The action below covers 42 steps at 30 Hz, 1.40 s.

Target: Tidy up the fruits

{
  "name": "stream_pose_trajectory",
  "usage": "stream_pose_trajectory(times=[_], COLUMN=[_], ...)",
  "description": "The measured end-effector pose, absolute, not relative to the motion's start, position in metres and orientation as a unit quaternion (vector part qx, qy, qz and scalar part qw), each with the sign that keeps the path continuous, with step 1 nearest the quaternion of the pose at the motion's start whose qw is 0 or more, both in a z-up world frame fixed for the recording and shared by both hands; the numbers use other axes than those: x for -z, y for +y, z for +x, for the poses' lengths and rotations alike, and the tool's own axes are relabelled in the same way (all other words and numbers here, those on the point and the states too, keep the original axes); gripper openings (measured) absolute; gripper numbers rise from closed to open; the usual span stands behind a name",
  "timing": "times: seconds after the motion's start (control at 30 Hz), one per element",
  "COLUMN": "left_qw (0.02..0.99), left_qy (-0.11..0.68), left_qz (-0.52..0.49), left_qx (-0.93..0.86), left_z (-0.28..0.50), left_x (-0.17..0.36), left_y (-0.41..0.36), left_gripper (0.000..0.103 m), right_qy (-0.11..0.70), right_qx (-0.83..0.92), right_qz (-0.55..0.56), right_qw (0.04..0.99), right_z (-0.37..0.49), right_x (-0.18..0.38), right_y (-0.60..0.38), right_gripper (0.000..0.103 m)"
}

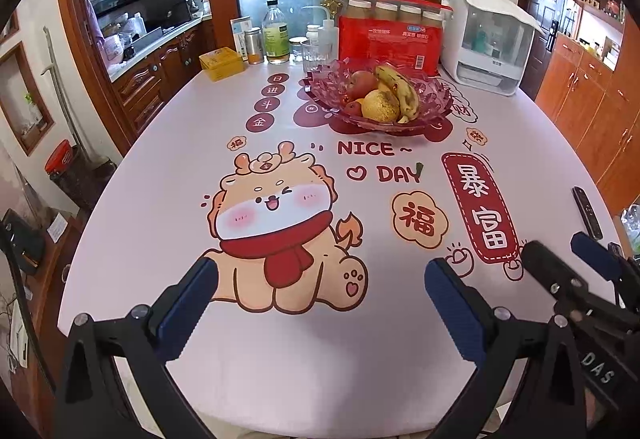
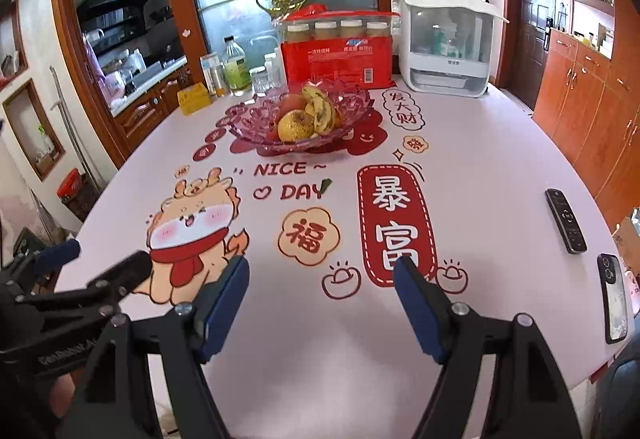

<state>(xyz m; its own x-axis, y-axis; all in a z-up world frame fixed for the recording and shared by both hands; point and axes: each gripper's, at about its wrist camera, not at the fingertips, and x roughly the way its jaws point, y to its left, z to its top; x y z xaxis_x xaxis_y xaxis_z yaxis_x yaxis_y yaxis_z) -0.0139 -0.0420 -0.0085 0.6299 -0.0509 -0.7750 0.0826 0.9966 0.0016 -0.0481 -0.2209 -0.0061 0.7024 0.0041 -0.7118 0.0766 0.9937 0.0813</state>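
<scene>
Nearest the cameras, the left tool (image 1: 320, 271) is held with its blue pads spread wide and nothing between them, angled down at the bare printed cloth of the table (image 1: 280, 359); the right tool (image 2: 322, 271) is held just beside it, likewise parted with nothing gripped, so both appear to be kept ready rather than committed to anything. The two are carried side by side at the near edge, presumably so that either can be sent forward. No fruit is seen on the open cloth between the tools and the bowl; only a small dark green scrap (image 2: 326, 185) is lying by the printed lettering, too small to be identified. Off to the right edge a remote control (image 2: 566, 221) and a phone (image 2: 612, 299) are laid, well apart from the fruit. Further out, past the middle of the table, the pink glass fruit bowl (image 1: 320, 87) is set, and the fruit is gathered inside it: a spotted banana (image 1: 400, 91) is laid across the top, a yellow-brown pear (image 1: 380, 107) is resting in front, a red apple (image 1: 362, 83) is tucked behind, and something small and red sits low at the front. The task looks largely done, judged from this. Behind the bowl, bottles, a red package (image 1: 388, 39) and a white appliance (image 1: 488, 43) are lined against the far edge.
</scene>
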Motion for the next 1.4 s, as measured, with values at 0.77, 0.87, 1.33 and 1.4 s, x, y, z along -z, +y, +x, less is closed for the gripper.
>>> stream_pose_trajectory(times=[0.77, 0.87, 1.33, 1.4], left_qw=[0.896, 0.895, 0.896, 0.895], left_qy=[0.442, 0.443, 0.442, 0.442], left_qz=[0.015, 0.015, 0.016, 0.015], left_qx=[0.047, 0.047, 0.046, 0.046], left_z=[-0.003, -0.003, -0.003, -0.003], left_x=[0.017, 0.017, 0.017, 0.017], left_y=[-0.039, -0.038, -0.038, -0.038], left_gripper=[0.103, 0.103, 0.103, 0.103], right_qy=[0.394, 0.395, 0.395, 0.395], right_qx=[0.027, 0.026, 0.027, 0.027], right_qz=[0.051, 0.052, 0.052, 0.052], right_qw=[0.917, 0.917, 0.917, 0.917], right_z=[-0.038, -0.038, -0.037, -0.037], right_x=[0.011, 0.011, 0.011, 0.012], right_y=[-0.219, -0.219, -0.219, -0.219], right_gripper=[0.075, 0.075, 0.075, 0.075])
